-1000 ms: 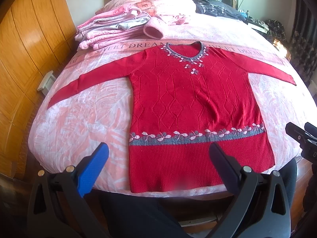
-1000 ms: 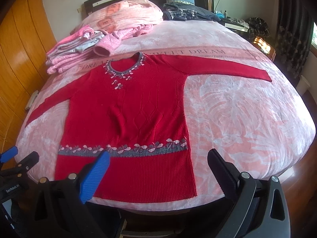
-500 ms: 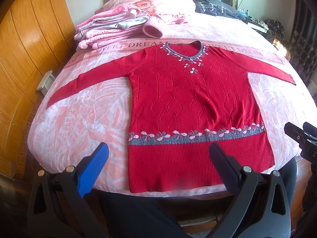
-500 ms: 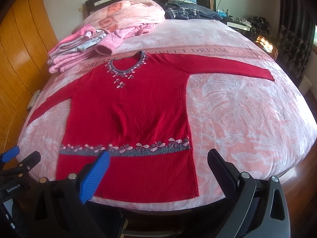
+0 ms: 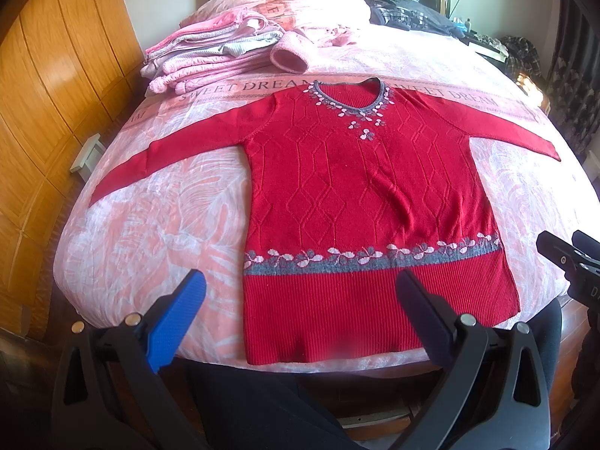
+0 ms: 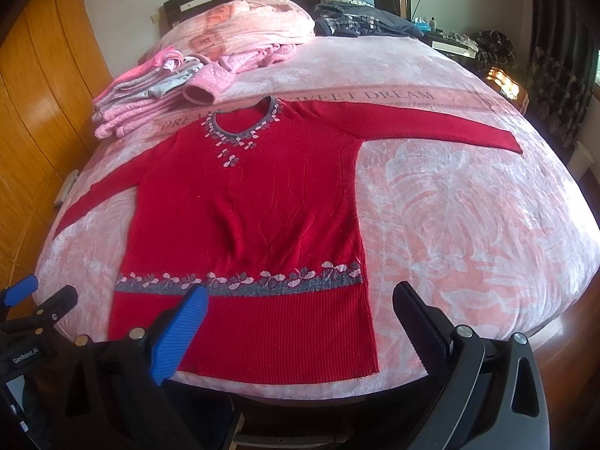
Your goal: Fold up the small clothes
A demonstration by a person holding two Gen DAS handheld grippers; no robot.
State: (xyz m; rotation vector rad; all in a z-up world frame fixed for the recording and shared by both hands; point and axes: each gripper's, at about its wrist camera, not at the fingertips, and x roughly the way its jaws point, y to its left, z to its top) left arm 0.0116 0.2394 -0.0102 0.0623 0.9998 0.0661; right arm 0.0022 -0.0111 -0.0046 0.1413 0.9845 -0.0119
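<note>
A red knit sweater [image 5: 360, 195] [image 6: 255, 210] lies flat and face up on the pink bedspread [image 5: 157, 232], both sleeves spread wide, its hem at the near edge of the bed. A grey band with pink flowers crosses it above the hem. My left gripper [image 5: 302, 292] hangs open just over the hem, nothing between its blue and black fingers. My right gripper [image 6: 300, 307] is open too, over the sweater's lower right corner. Each gripper shows at the edge of the other's view.
A stack of folded pink and grey clothes [image 5: 210, 56] lies at the far left of the bed, with a rolled pink piece [image 5: 288, 54] beside it. Pillows and dark clothes [image 6: 360, 22] sit by the headboard. A wooden wardrobe [image 5: 45, 93] stands to the left. A person's dark trousers [image 5: 262, 405] are below.
Both views have shifted slightly; the sweater sits a little lower in the right wrist view. The sweater itself has not moved and both grippers stay open.
</note>
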